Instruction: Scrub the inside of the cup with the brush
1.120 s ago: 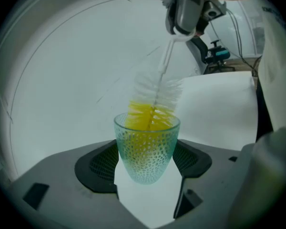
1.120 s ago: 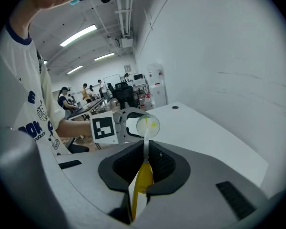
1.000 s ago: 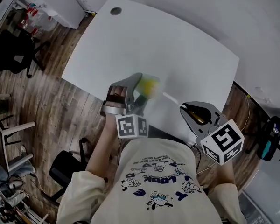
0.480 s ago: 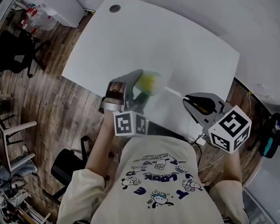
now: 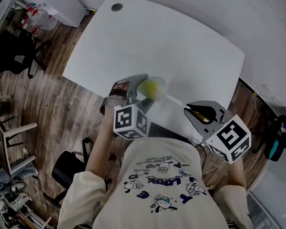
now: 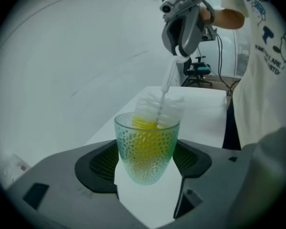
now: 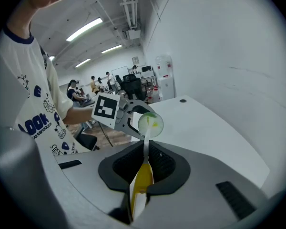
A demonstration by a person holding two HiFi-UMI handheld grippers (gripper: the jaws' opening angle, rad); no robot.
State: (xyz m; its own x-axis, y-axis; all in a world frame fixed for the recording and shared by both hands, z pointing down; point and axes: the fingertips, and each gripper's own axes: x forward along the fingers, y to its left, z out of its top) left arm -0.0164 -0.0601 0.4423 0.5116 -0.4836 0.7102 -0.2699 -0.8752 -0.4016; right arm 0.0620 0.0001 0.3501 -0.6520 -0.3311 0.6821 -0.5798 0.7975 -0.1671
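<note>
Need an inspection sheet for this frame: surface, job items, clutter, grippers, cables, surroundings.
Surface: white table, bare apart from a round grommet hole near its far corner.
Job's things: translucent dimpled cup; the brush has its bristle head in the cup's mouth.
Clutter: nothing seen on the table.
Grippers: left gripper shut on the cup's sides; right gripper shut on the brush's yellow handle.
Cables: thin cable by the floor, right of the table.
Surroundings: wood floor, office chair, people far behind.
</note>
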